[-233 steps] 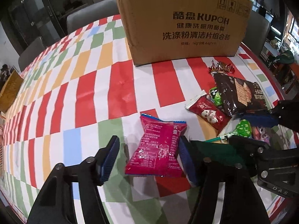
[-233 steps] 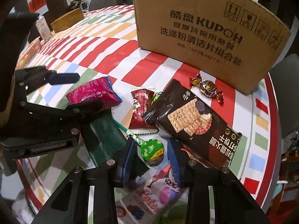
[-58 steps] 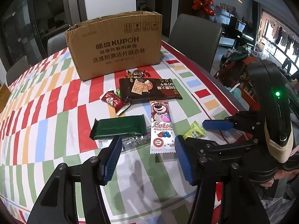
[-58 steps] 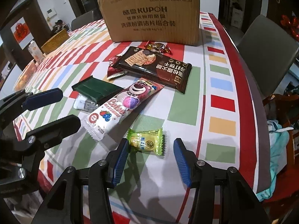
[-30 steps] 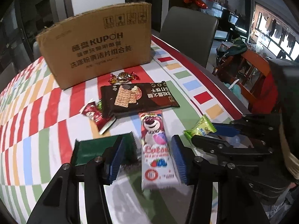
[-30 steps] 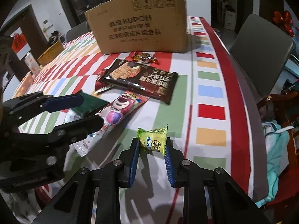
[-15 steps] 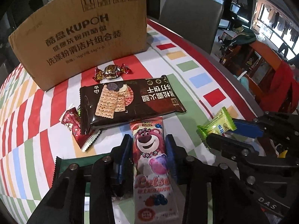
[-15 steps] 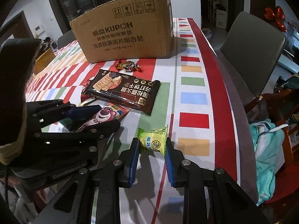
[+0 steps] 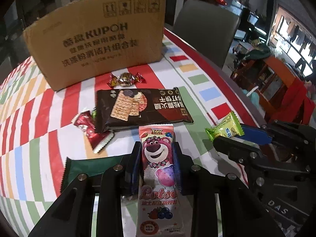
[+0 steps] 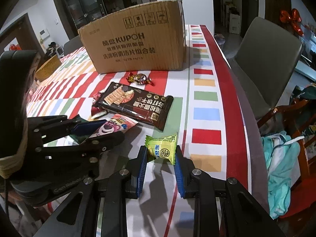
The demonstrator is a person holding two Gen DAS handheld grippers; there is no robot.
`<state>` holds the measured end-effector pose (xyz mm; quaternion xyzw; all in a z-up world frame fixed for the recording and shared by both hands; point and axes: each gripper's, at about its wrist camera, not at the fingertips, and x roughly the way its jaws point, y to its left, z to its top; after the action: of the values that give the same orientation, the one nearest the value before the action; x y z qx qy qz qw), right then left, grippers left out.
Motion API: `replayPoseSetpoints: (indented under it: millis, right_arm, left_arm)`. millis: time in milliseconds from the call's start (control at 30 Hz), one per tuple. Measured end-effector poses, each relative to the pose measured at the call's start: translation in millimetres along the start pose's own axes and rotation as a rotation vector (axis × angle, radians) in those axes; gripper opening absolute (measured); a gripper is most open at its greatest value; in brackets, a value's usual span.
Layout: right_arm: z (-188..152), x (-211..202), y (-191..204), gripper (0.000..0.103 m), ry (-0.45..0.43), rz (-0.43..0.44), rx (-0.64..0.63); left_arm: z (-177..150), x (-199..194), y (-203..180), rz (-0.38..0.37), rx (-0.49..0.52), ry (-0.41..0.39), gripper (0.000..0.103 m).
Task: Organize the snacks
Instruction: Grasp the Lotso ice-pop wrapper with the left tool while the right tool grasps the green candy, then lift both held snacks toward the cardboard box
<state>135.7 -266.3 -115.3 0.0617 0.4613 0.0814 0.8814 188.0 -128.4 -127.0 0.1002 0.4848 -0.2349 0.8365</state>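
Observation:
My left gripper (image 9: 157, 159) is shut on a pink Lotso snack pack (image 9: 158, 179) and holds it above the table; the pack shows in the right wrist view (image 10: 112, 127) too. My right gripper (image 10: 161, 159) is shut on a small green candy packet (image 10: 163, 149), lifted off the table; it shows in the left wrist view (image 9: 225, 128). A dark cracker pack (image 9: 142, 106), a red snack packet (image 9: 88, 127), a foil candy (image 9: 126, 79) and a green wrapper (image 9: 92, 167) lie on the striped tablecloth. A cardboard box (image 9: 98, 37) stands behind them.
The table edge (image 10: 235, 90) runs along the right, with a grey chair (image 10: 264, 59) beside it. A wicker basket (image 10: 47, 67) sits at the far left of the table. Clothes (image 10: 280, 167) hang on a wooden chair at the right.
My left gripper has closed on the Lotso pack and lifted it. My right gripper keeps holding the green candy packet and both have moved toward the box.

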Motion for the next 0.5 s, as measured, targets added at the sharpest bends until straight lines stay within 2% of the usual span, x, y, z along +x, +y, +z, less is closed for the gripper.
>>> replayPoseSetpoints:
  millis: [500]
  right_arm:
    - [44,-36,18,0.028,-0.142,0.006,-0.049]
  left_arm:
    - [26,-69,23,0.047,-0.053,-0.193,0.03]
